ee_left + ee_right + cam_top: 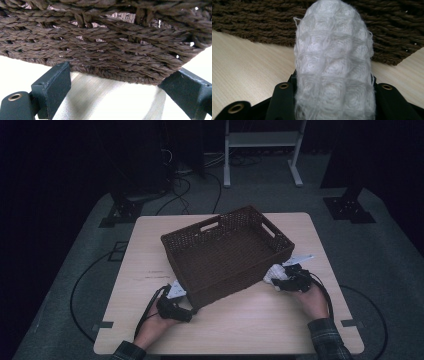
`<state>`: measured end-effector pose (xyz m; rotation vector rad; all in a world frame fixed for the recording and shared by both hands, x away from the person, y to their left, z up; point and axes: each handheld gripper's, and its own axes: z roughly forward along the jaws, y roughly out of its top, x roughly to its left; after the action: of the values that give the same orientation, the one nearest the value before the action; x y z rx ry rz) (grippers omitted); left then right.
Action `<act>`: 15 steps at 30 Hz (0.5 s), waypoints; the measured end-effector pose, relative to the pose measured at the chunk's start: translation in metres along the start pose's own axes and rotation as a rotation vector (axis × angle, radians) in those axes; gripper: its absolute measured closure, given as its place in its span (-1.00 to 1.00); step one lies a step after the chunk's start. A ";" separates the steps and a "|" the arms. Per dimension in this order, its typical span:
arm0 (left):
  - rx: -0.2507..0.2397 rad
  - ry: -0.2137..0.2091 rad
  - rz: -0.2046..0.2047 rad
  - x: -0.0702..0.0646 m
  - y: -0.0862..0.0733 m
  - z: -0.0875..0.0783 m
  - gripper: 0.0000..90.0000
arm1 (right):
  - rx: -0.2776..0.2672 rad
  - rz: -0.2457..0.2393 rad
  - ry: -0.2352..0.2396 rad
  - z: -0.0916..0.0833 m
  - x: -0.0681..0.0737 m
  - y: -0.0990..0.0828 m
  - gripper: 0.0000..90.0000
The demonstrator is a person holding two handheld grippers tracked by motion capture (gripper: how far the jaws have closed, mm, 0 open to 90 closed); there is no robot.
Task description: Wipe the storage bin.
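A dark brown woven basket (pixel 225 287) with cut-out handles stands aslant in the middle of the light wooden table (pixel 250 325). My left gripper (pixel 189 312) lies low on the table at the basket's near left corner. In the left gripper view its jaws (pixel 121 71) stand wide apart, with the basket's wall (pixel 105 37) just beyond them and untouched. My right gripper (pixel 280 282) sits by the basket's right side, shut on a white waffle-knit cloth (pixel 274 272). In the right gripper view the cloth (pixel 333 50) bulges up between the jaws (pixel 332 82) in front of the basket (pixel 249 22).
The basket's inside looks empty from above. Bare tabletop (pixel 242 65) lies in front of the basket and to both sides. Beyond the table are a white metal stand (pixel 262 140), black stand bases and cables on the grey floor.
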<state>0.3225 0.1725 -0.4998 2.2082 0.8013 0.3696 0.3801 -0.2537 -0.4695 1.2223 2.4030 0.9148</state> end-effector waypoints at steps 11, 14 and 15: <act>0.000 0.000 0.000 0.000 0.000 0.000 -0.80 | -0.027 -0.004 0.016 -0.006 0.005 0.006 0.19; 0.000 -0.001 0.001 0.000 0.000 0.000 -0.80 | -0.043 0.004 0.018 -0.011 0.007 0.010 0.19; 0.000 -0.001 0.001 0.000 0.000 0.000 -0.80 | -0.050 0.002 0.018 -0.012 0.007 0.011 0.19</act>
<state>0.3226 0.1725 -0.4998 2.2086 0.7992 0.3690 0.3766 -0.2486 -0.4527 1.2040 2.3784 0.9843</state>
